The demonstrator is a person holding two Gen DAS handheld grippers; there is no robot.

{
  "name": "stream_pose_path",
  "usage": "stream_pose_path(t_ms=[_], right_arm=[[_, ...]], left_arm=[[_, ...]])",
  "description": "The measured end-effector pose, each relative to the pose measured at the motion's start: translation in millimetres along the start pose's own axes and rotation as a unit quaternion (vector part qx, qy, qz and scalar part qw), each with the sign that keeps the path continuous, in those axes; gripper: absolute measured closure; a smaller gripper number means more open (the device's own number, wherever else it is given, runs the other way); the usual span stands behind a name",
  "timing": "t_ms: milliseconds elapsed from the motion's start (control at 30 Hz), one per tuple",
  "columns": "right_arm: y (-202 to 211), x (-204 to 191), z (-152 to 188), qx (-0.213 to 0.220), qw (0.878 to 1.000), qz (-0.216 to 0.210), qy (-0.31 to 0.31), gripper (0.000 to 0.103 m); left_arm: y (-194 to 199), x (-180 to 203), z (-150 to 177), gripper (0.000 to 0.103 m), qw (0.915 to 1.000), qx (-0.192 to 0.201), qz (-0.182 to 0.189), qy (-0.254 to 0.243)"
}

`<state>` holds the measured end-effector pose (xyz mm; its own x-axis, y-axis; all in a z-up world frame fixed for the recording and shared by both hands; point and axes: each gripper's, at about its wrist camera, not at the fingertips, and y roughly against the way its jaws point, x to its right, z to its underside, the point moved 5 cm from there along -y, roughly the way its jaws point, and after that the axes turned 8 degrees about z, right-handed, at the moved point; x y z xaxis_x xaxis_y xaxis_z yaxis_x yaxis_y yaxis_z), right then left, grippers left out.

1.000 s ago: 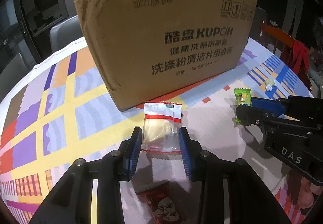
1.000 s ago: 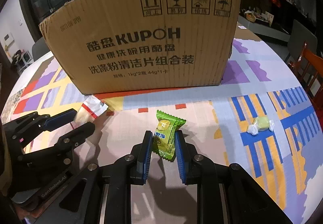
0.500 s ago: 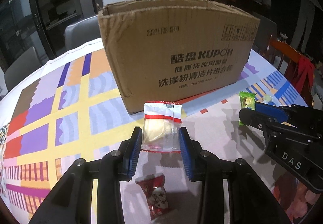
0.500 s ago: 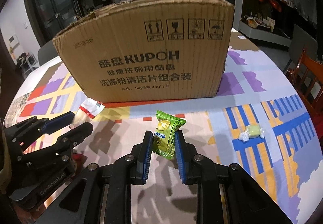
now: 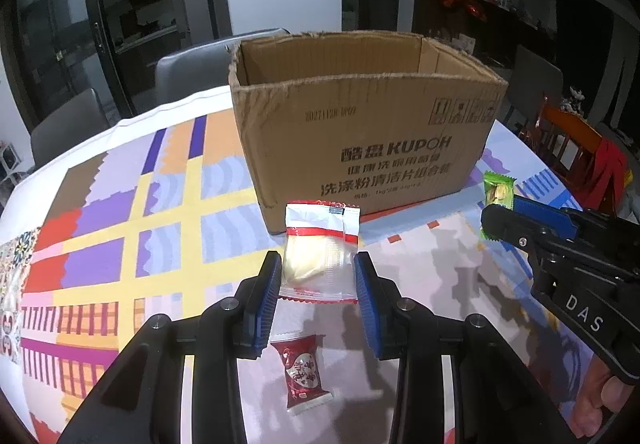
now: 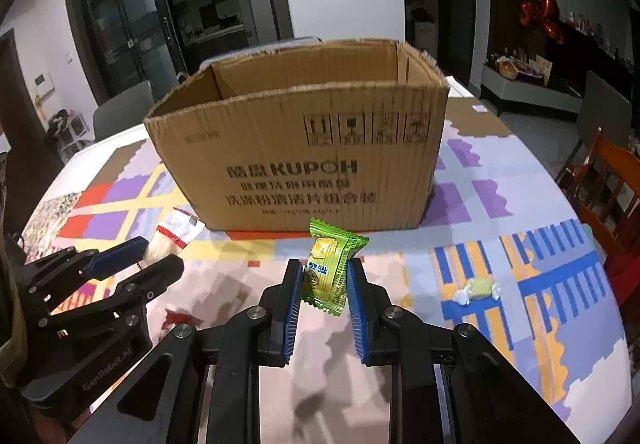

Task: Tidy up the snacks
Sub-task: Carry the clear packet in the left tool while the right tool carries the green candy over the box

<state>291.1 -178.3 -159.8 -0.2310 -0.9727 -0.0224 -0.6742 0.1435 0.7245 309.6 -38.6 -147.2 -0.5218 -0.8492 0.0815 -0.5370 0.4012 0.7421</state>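
**Two packets in the air, one open box to clear**

The left gripper (image 5: pixel 316 276) is clenching a clear plastic packet with a red stripe and a pale yellow cake inside (image 5: pixel 320 248), its blue pads pressing on both side edges. The right gripper (image 6: pixel 324 284) is grasping a bright green foil snack packet with a yellow picture (image 6: pixel 332 264) in the same way. Both packets are hanging above the multicoloured patterned tablecloth (image 5: pixel 120 212), in front of the near wall of the open brown corrugated cardboard box with dark printed lettering (image 6: pixel 304 164). The box's mouth is showing in both views, and the part of its inside that can be seen looks bare.

The step in hand looks like carrying both packets over the near rim and letting go inside. To do it well, each packet's lower edge should be passing clearly above the torn cardboard lip before the hands are going forward; the clear packet is dangling low below the pads and could catch. The two grippers are working close together, so keeping them side by side, not crossing, seems wise. Releasing only once each packet is well inside the walls is safer than tossing.

A small red wrapped sweet with a white label (image 5: pixel 302 372) and a pale green twist-wrapped sweet (image 6: pixel 478 288) are lying on the cloth, awaiting a later trip.
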Motion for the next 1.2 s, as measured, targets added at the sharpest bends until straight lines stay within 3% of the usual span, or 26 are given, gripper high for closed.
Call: stream_pose_path(t_ms=[1200], right_arm=[[58.1, 24.7, -56.3, 0.08, 0.997, -0.011, 0.005, 0.079]], left_arm=[[53.8, 22.0, -54.3, 0.066, 0.9976, 0.059, -0.032, 0.015]])
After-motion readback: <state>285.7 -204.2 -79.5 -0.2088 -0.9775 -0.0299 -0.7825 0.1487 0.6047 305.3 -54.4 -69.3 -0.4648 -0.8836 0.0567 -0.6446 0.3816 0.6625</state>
